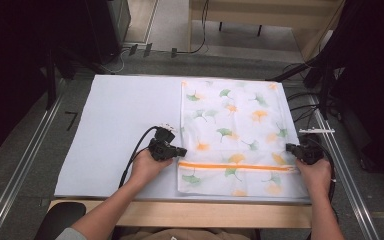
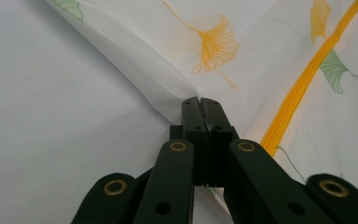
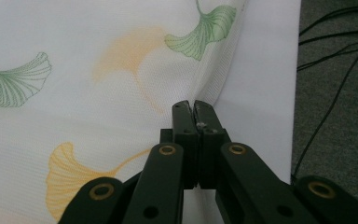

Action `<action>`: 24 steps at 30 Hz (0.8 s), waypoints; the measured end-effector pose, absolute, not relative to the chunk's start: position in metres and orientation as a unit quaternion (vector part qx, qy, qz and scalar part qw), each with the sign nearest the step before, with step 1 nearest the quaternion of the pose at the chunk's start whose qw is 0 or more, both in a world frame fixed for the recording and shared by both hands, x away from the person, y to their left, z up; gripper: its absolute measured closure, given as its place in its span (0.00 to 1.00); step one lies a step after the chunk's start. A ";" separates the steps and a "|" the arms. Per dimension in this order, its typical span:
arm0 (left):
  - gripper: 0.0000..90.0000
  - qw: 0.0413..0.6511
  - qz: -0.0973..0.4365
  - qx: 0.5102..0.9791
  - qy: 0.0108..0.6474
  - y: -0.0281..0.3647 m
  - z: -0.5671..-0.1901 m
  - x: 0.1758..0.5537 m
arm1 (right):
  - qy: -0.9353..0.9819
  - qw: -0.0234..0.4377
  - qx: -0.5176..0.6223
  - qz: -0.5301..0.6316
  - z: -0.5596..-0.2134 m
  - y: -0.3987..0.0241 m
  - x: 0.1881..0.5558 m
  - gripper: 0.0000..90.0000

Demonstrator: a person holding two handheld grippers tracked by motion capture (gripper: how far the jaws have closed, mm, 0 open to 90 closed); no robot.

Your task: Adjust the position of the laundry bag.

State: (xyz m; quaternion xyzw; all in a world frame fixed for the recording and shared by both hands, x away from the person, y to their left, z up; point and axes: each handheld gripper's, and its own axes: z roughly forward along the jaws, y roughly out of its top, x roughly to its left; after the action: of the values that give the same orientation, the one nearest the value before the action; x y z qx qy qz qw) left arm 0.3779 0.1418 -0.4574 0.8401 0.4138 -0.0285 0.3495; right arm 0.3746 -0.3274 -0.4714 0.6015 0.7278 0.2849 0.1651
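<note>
While both hands rested: mesh bag (image 1: 235,135) lay flat on the counter (image 1: 120,130), right of centre.
Left fingers (image 2: 200,103): clamped tight on the bag's left edge, near its orange zipper (image 2: 303,84).
Right fingers (image 3: 192,106): clamped tight on the bag's right edge.
</note>
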 end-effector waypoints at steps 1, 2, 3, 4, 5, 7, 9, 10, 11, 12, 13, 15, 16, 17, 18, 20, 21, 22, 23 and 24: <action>1.00 0.350 -0.028 0.839 0.416 0.144 -0.456 0.379 | 0.729 0.164 0.599 0.286 -0.471 -0.326 0.374 1.00; 1.00 0.349 -0.029 0.838 0.418 0.146 -0.456 0.379 | 0.732 0.165 0.595 0.287 -0.471 -0.324 0.375 1.00; 1.00 0.348 -0.025 0.839 0.418 0.149 -0.455 0.379 | 0.734 0.164 0.593 0.287 -0.470 -0.323 0.375 1.00; 1.00 0.348 -0.028 0.838 0.419 0.154 -0.453 0.380 | 0.737 0.161 0.588 0.291 -0.469 -0.318 0.375 1.00; 1.00 0.348 -0.028 0.838 0.419 0.154 -0.453 0.380 | 0.737 0.161 0.588 0.291 -0.469 -0.318 0.375 1.00; 1.00 0.350 -0.028 0.833 0.428 0.162 -0.451 0.380 | 0.739 0.150 0.586 0.296 -0.467 -0.312 0.376 1.00; 1.00 0.351 -0.027 0.829 0.434 0.171 -0.450 0.381 | 0.746 0.146 0.578 0.298 -0.466 -0.305 0.378 1.00; 1.00 0.347 -0.022 0.830 0.436 0.178 -0.449 0.380 | 0.751 0.144 0.570 0.301 -0.464 -0.298 0.379 1.00; 1.00 0.347 -0.022 0.830 0.436 0.178 -0.449 0.380 | 0.751 0.144 0.570 0.301 -0.464 -0.298 0.379 1.00; 1.00 0.348 -0.018 0.829 0.438 0.183 -0.447 0.379 | 0.756 0.140 0.563 0.303 -0.463 -0.291 0.381 1.00; 1.00 0.348 -0.017 0.827 0.441 0.185 -0.446 0.378 | 0.756 0.140 0.563 0.303 -0.463 -0.291 0.381 1.00; 1.00 0.351 -0.018 0.822 0.448 0.195 -0.444 0.377 | 0.764 0.139 0.554 0.300 -0.463 -0.283 0.384 1.00; 1.00 0.350 -0.012 0.820 0.452 0.203 -0.442 0.375 | 0.772 0.132 0.545 0.299 -0.463 -0.274 0.386 1.00; 1.00 0.350 -0.012 0.820 0.452 0.203 -0.442 0.375 | 0.772 0.132 0.545 0.299 -0.463 -0.274 0.386 1.00; 1.00 0.348 -0.012 0.819 0.456 0.209 -0.441 0.375 | 0.775 0.132 0.542 0.298 -0.463 -0.271 0.387 1.00; 1.00 0.346 -0.013 0.814 0.466 0.222 -0.441 0.374 | 0.786 0.126 0.525 0.301 -0.461 -0.256 0.390 1.00; 1.00 0.346 -0.013 0.814 0.466 0.222 -0.441 0.374 | 0.786 0.126 0.525 0.301 -0.461 -0.256 0.390 1.00; 1.00 0.344 -0.016 0.812 0.471 0.227 -0.441 0.373 | 0.791 0.122 0.518 0.302 -0.459 -0.248 0.391 1.00; 1.00 0.343 -0.012 0.812 0.473 0.231 -0.440 0.372 | 0.791 0.122 0.518 0.302 -0.459 -0.248 0.391 1.00; 1.00 0.344 -0.008 0.808 0.479 0.237 -0.438 0.370 | 0.796 0.118 0.510 0.304 -0.457 -0.240 0.392 1.00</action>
State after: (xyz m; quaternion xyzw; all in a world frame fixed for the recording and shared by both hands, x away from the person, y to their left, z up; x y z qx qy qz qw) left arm 0.3701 0.2368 -0.4383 0.8078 0.4788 -0.0077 0.3437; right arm 0.3916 -0.2404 -0.4569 0.5096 0.7962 0.3041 0.1181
